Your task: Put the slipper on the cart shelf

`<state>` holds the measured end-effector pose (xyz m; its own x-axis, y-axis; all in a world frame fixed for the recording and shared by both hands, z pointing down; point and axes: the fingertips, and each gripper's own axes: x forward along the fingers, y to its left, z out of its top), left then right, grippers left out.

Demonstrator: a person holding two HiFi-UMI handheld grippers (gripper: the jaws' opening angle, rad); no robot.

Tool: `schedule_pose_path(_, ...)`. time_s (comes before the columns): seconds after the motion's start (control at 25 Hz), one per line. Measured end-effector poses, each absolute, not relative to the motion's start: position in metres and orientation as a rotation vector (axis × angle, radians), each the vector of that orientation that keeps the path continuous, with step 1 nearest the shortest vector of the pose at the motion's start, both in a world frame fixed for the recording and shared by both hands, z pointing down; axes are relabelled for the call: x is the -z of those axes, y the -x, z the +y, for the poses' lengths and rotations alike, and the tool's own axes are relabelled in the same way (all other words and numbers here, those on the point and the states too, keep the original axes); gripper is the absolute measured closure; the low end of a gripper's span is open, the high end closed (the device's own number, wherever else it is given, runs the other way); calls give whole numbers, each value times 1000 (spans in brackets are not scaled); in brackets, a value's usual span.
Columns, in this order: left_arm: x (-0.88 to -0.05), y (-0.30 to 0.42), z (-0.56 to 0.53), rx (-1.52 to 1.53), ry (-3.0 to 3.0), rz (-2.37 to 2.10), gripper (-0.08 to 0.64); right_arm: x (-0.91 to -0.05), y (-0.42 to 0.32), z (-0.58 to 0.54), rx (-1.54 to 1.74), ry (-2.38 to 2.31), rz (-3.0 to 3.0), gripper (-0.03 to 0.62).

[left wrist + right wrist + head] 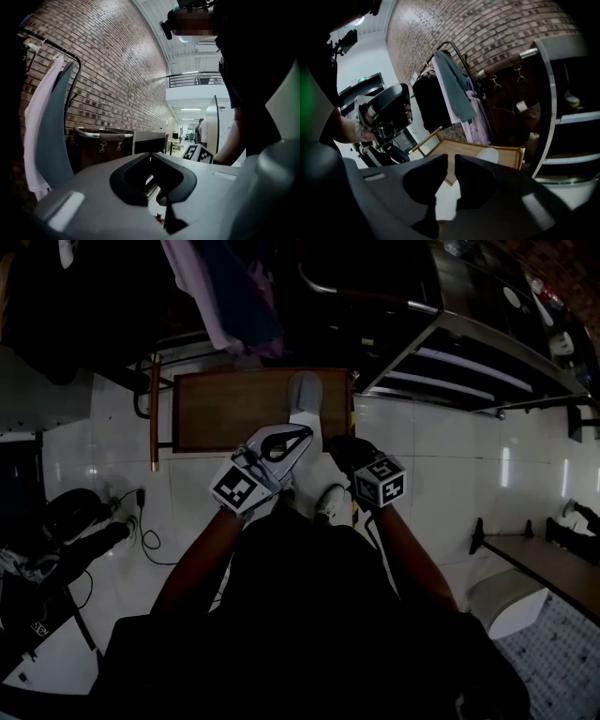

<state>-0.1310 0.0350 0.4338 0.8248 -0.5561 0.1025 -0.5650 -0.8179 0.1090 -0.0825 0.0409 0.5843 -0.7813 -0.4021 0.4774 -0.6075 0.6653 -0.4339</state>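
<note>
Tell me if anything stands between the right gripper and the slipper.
Nothing visible does. The slipper lies on the wooden shelf, near its right end, ahead of the right gripper; only floor shows between them.

A brick wall (117, 70) rises behind hanging clothes (457, 91), above a glossy white tiled floor (441, 456).

glossy white floor tiles (441, 456), matt wooden platform (225, 409), rough brick wall (117, 70), smooth metal cart (506, 354).
</note>
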Motion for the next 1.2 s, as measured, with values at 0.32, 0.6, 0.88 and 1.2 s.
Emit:
schedule_pose_path(0.32, -451, 161, -3, -52, -2884, -725, 546, -682, 105, 30, -1166, -827, -2254, 451)
schedule_pose_path(0.6, -463, 168, -19, -48, -2860, -679, 546, -757, 96, 26, -1459, -821, -2016, 359)
schedule_pose_path(0.88, -480, 159, -33, -82, -2831, -693, 546, -803, 101, 31, -1629, -688, -1888, 353)
schedule_pose_path(1.2, -487, 136, -56, -93, -2829, -693, 546, -813, 115, 41, -1850, -570, -1835, 353)
